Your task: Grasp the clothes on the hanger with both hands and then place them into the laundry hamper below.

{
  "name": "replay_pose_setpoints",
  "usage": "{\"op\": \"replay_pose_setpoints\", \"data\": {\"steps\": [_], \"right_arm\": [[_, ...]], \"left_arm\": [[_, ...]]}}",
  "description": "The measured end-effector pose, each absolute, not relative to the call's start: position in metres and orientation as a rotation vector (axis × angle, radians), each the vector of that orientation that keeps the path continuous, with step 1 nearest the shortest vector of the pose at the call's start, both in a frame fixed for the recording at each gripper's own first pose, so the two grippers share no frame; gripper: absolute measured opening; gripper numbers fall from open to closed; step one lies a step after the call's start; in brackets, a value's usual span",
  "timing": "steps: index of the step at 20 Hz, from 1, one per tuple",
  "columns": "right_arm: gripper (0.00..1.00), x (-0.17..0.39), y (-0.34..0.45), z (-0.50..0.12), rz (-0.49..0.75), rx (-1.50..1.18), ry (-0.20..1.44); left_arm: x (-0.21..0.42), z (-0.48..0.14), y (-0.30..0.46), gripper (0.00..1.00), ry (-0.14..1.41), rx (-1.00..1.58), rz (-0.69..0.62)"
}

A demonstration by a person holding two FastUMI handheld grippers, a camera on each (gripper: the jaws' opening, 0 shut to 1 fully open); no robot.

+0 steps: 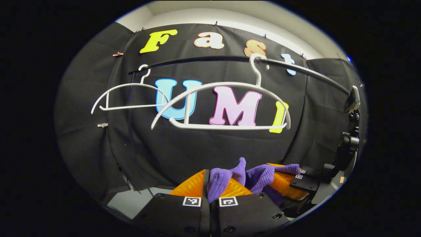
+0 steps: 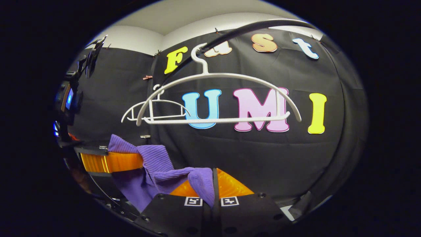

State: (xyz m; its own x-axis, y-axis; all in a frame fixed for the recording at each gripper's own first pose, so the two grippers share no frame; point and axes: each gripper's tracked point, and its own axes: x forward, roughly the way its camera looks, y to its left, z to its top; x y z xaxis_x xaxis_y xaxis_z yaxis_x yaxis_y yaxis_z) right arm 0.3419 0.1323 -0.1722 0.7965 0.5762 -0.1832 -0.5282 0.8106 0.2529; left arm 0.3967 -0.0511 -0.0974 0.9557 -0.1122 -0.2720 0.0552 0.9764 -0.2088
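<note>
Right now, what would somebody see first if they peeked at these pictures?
Probably the purple cloth, pinched low in front between the left claw and, farther along, the right claw. Above it, two bare white hangers hang on a dark rail: a near hanger in the middle and a far hanger off to one side.

Left gripper (image 1: 210, 189) and right gripper (image 2: 213, 184) closed (seemingly pinching cloth), side by side.
</note>
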Motion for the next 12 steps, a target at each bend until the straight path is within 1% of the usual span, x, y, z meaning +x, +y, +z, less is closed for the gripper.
{"op": "replay_pose_setpoints", "data": {"steps": [1,2,3,4,5,8,10,11,12], "right_arm": [[0.07,0.339,0.133,-0.172,0.607,0.188,0.260],[0.05,0.335,0.135,-0.180,0.617,0.179,0.272],[0.07,0.329,0.138,-0.197,0.622,0.168,0.308],[0.08,0.321,0.139,-0.218,0.630,0.166,0.354],[0.05,0.315,0.142,-0.241,0.635,0.167,0.403],[0.05,0.295,0.144,-0.317,0.649,0.124,0.573],[0.06,0.277,0.141,-0.366,0.651,0.092,0.676],[0.08,0.267,0.139,-0.390,0.647,0.077,0.727],[0.08,0.257,0.140,-0.411,0.641,0.069,0.784]], "left_arm": [[0.396,-0.101,-0.053,0.06,0.291,-0.200,-0.088],[0.393,-0.112,-0.054,0.06,0.313,-0.195,-0.088],[0.391,-0.128,-0.055,0.06,0.346,-0.195,-0.086],[0.390,-0.147,-0.057,0.06,0.382,-0.199,-0.084],[0.390,-0.169,-0.059,0.06,0.420,-0.198,-0.082],[0.380,-0.254,-0.068,0.05,0.577,-0.187,-0.089],[0.368,-0.306,-0.071,0.06,0.681,-0.185,-0.098],[0.366,-0.328,-0.074,0.06,0.726,-0.187,-0.098],[0.360,-0.345,-0.078,0.06,0.767,-0.189,-0.100]]}}
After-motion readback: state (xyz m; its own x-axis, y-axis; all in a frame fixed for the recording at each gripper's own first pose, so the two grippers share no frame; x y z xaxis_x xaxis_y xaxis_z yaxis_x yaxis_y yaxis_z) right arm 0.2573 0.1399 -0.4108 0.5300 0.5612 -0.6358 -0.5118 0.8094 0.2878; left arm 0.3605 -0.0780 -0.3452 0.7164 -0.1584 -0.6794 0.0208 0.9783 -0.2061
